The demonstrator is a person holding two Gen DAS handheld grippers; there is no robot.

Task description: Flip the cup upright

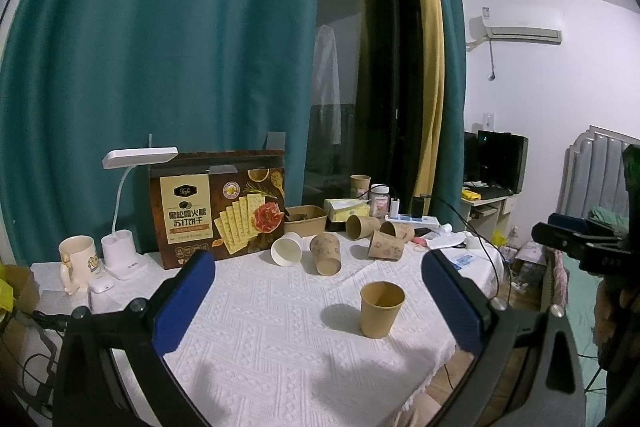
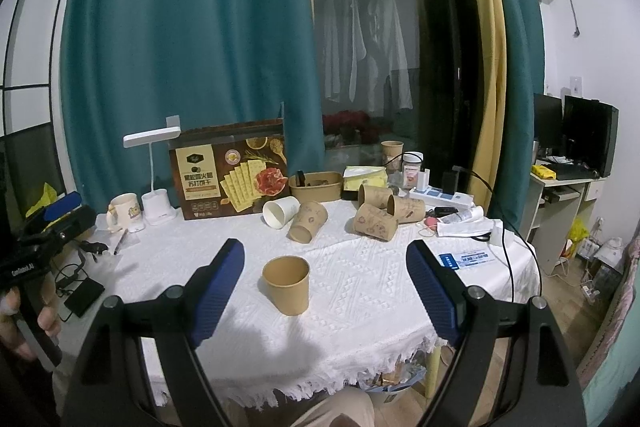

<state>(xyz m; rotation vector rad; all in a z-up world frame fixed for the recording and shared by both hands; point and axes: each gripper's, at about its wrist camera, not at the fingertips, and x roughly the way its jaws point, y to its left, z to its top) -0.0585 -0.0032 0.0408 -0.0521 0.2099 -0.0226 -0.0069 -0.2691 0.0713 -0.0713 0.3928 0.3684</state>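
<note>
White tablecloth (image 2: 360, 279), upright cup (image 2: 287, 285) beyond gripper (image 2: 325, 259)

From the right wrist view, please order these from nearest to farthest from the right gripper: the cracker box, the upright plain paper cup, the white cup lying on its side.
1. Upright plain paper cup: nearest, just ahead of the right gripper, left of centre.
2. White cup lying on its side: mid-table, behind it.
3. Cracker box: farthest, at the table's back edge, by the teal curtain.

Home bedroom, teal curtains (image 1: 160, 47), wall air conditioner (image 1: 520, 27), computer desk (image 2: 560, 187)
</note>
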